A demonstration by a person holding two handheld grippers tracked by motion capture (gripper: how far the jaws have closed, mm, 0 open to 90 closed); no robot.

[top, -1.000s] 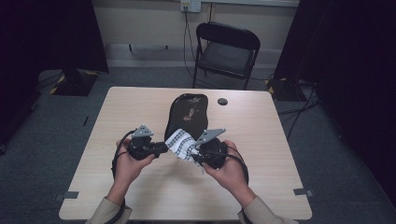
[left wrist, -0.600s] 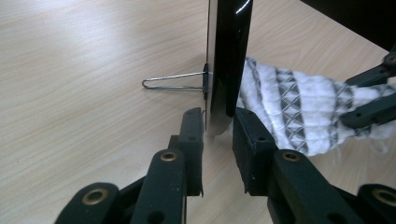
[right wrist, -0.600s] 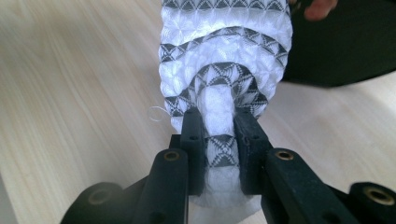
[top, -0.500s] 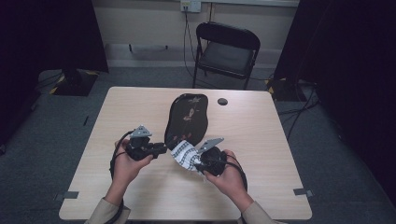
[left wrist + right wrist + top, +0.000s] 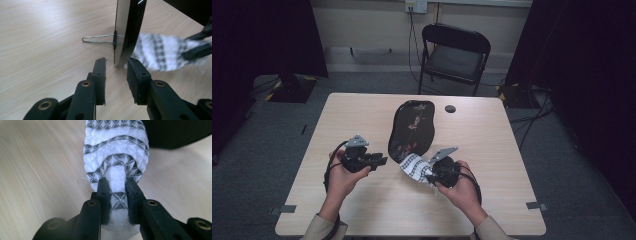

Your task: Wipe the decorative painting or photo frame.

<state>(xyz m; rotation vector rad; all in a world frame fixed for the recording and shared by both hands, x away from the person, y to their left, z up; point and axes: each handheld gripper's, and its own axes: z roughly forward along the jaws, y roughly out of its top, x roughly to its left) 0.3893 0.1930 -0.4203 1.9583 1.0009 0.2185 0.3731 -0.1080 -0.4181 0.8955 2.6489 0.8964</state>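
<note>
Cloth [image 5: 116, 157] pinched between narrow jaws of right gripper [image 5: 116, 186] — white, dark-patterned, on table [image 5: 362, 115] beside glossy black framed panel [image 5: 412, 130]. Left gripper [image 5: 116, 71] gaping, empty, aimed at panel's lower edge. Probably wiping step — next, steadying panel, then rubbing.

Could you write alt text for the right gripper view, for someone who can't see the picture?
Two black jaws of the right gripper pinch a fold of white cloth patterned with grey triangle bands, held just above a pale wooden table. A dark object fills the top right corner behind the cloth.
</note>
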